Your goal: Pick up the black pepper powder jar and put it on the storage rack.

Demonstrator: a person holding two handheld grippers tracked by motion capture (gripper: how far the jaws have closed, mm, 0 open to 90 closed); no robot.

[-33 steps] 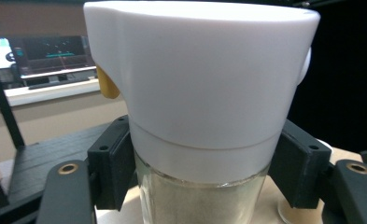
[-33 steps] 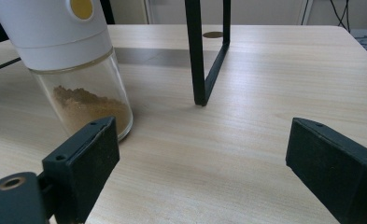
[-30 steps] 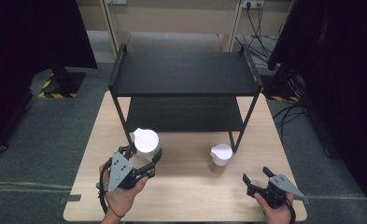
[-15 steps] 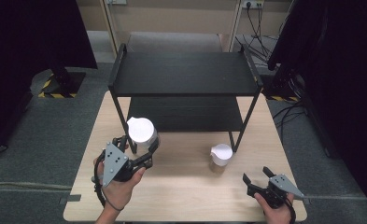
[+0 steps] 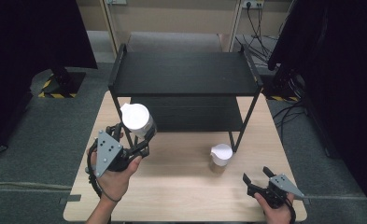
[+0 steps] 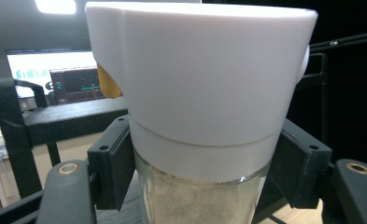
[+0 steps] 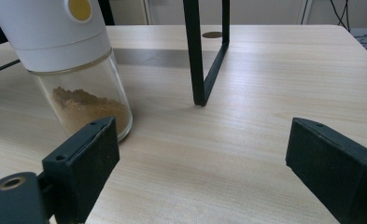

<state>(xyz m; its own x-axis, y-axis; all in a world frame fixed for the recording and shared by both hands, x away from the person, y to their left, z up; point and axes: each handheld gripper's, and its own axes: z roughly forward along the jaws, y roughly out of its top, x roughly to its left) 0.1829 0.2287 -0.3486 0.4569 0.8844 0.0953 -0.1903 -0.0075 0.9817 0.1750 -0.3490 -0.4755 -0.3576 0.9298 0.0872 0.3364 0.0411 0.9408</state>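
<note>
Your left gripper [image 5: 135, 140] pinches the jar [image 6: 204, 140] under its white cap; glass is slick and breakable, so hold firm. Right gripper [image 5: 258, 179], at 5 o'clock, is spread.

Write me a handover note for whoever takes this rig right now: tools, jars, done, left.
Left tool: shut on the white-capped jar, held off the table in front of the black shelf rack.
Right tool: open, empty, low over the table near its front right corner.
Second jar: stands on the table by the rack's right front leg, brown powder inside.
Done: first jar gripped and lifted.
Left, probably: shelve it, then fetch the second jar.
</note>
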